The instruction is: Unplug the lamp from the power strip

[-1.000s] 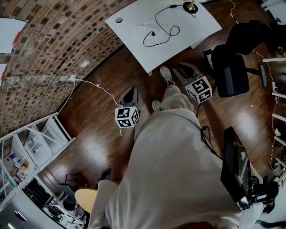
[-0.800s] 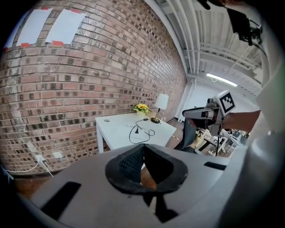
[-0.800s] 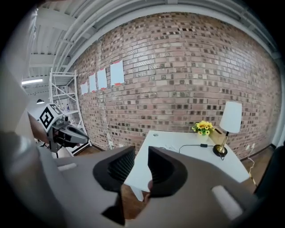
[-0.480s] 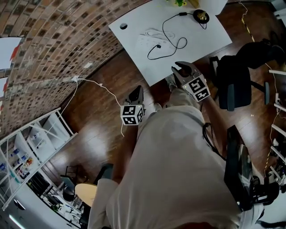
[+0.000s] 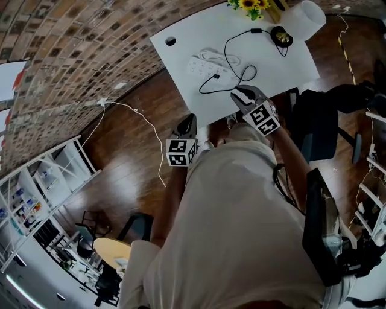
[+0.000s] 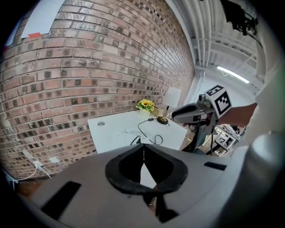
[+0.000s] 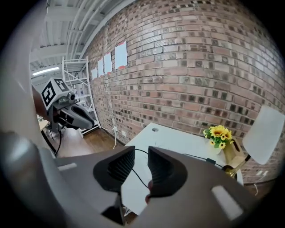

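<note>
On the white table point(image 5: 181, 27) lie a white power strip point(image 5: 205, 65) and the lamp's looping black cord point(image 5: 232, 60). I cannot tell whether the cord's near end point(image 5: 202, 92) sits in the strip. The lamp has a white shade point(image 5: 304, 19) and a brass base point(image 5: 281, 37) at the table's far right. My right gripper point(image 5: 237, 93) hangs over the table's near edge, close to the cord; its jaws stand a little apart with nothing between them point(image 7: 141, 167). My left gripper point(image 5: 190, 118) is short of the table over the floor, its jaws touching, empty point(image 6: 143, 153).
Yellow flowers point(image 5: 250, 5) stand beside the lamp. A black office chair point(image 5: 319, 114) is right of the table. A white cable point(image 5: 129, 111) runs over the wood floor from the brick wall. White shelves point(image 5: 42, 187) stand at the left.
The person has stepped towards the table. Both grippers moved forward with them: the right one now reaches the table's near edge, the left one trails just behind. The jaws look unchanged.
</note>
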Demonstrator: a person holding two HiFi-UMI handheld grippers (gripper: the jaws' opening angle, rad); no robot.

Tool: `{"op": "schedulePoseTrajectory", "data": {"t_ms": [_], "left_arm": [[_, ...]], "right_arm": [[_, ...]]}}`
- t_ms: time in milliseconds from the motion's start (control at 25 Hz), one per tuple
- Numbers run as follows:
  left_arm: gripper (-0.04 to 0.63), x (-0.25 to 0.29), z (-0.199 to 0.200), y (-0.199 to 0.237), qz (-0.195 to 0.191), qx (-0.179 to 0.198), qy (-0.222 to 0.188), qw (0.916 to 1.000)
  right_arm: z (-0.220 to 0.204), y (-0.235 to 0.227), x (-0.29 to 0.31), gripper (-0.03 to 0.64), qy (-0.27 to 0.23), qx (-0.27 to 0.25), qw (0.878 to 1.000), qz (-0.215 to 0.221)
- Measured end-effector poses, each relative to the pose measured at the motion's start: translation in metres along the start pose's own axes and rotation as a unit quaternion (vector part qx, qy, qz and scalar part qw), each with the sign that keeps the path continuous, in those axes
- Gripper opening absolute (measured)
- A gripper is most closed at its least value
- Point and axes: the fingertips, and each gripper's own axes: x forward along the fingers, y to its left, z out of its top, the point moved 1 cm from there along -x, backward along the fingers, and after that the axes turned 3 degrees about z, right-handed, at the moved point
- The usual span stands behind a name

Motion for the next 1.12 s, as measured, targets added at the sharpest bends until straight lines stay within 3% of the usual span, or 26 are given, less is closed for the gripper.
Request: {"op": "schedulePoseTrajectory", "data": {"t_ms": [360,600,880,1000,1120], "left_arm": [[0.021,0.036,0.006,0.008,0.036,-0.017,0.033,0.9987],[0.025,0.069,0.006,0.020,0.054,-0.004,0.062,0.9966],[0.028,0.117,0.015,0.051,0.043,0.037,0.084,0.9949],[0.026,0.147,0.019,0.059,0.017,0.074,0.097,0.9924],[0.017,0.176,0.018,0.064,-0.010,0.124,0.124,0.9845]], "right_arm": [[-0.024,-0.036,0.035,0.080,0.051,-0.022,0.997,0.058],[-0.044,-0.051,0.061,0.080,0.089,-0.066,0.989,0.098],[-0.057,-0.053,0.094,0.080,0.126,-0.103,0.979,0.125],[-0.065,-0.049,0.107,0.083,0.142,-0.102,0.976,0.129],[-0.074,-0.045,0.122,0.091,0.160,-0.101,0.973,0.129]]}}
